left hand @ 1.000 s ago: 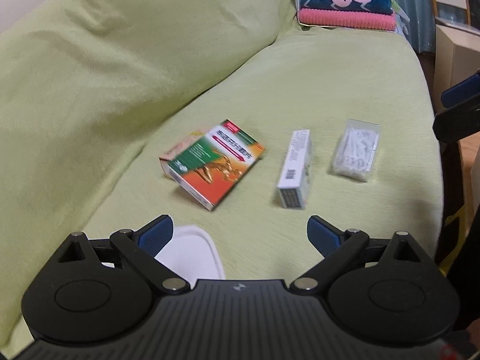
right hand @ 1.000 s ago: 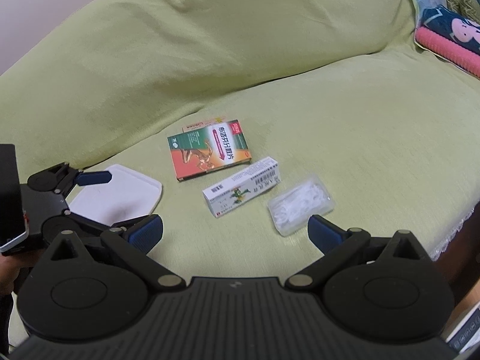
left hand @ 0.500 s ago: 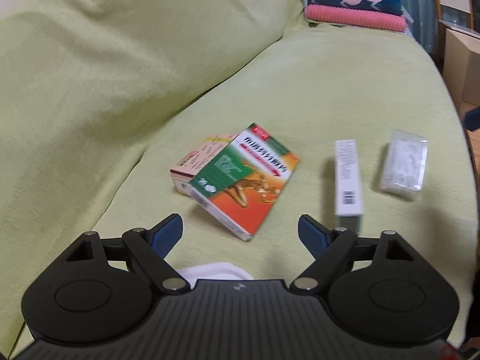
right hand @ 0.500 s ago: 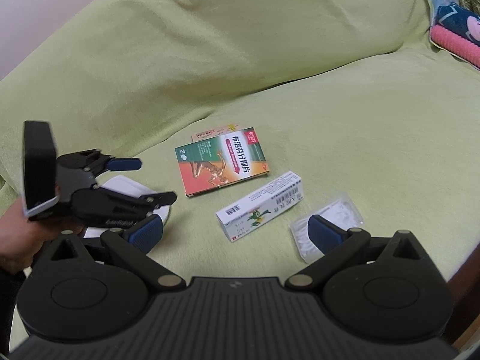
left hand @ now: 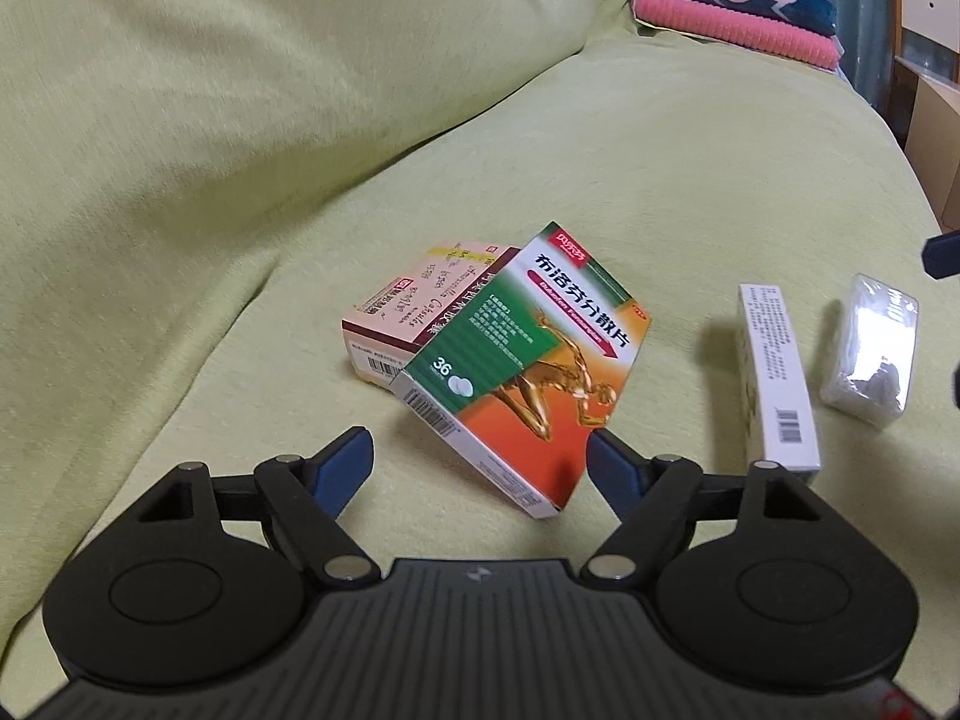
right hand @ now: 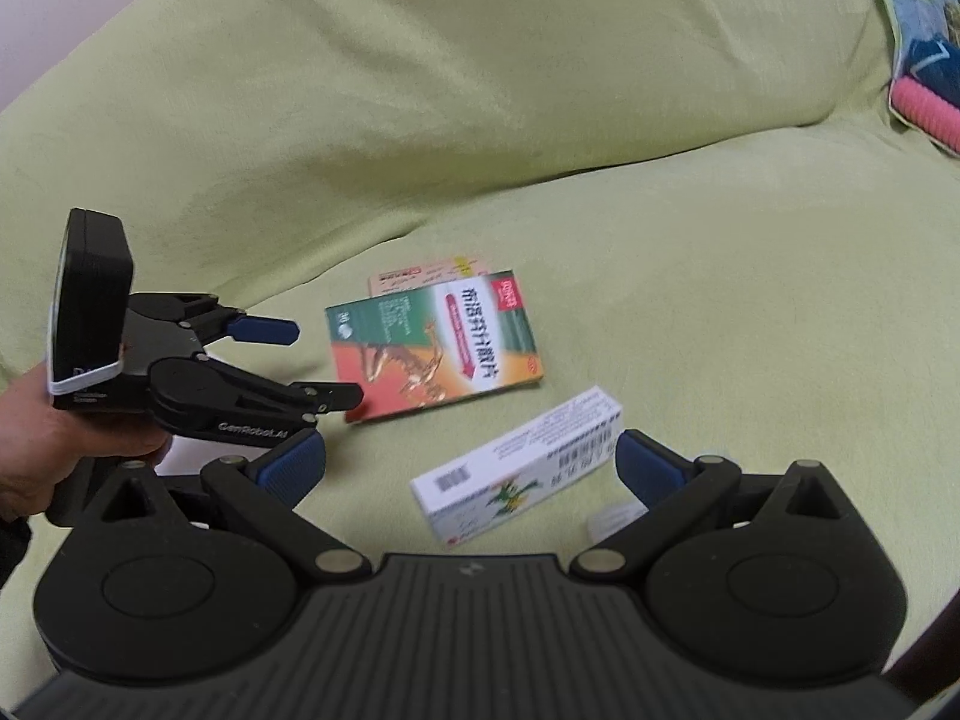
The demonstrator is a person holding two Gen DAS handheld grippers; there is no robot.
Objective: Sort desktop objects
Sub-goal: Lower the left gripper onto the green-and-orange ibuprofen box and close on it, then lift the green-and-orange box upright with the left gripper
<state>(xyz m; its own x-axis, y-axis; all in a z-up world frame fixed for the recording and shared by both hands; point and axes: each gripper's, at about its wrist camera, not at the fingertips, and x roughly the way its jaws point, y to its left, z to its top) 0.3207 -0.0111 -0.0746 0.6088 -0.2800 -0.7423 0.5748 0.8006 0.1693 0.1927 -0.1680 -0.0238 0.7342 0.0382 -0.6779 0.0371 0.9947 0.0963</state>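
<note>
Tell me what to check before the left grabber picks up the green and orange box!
1. Left gripper open wide enough: ok, jaws spread, nothing between them.
2. Green and orange box lined up: ok, its near corner sits between the fingers.
3. Box lying flat: not ok, it leans on the pink box underneath.
4. Long white box out of the way: ok, lying apart to the right.
5. Right gripper clear of the left: ok, open over the white box.
6. Drop-off spot in view: cannot tell.
</note>
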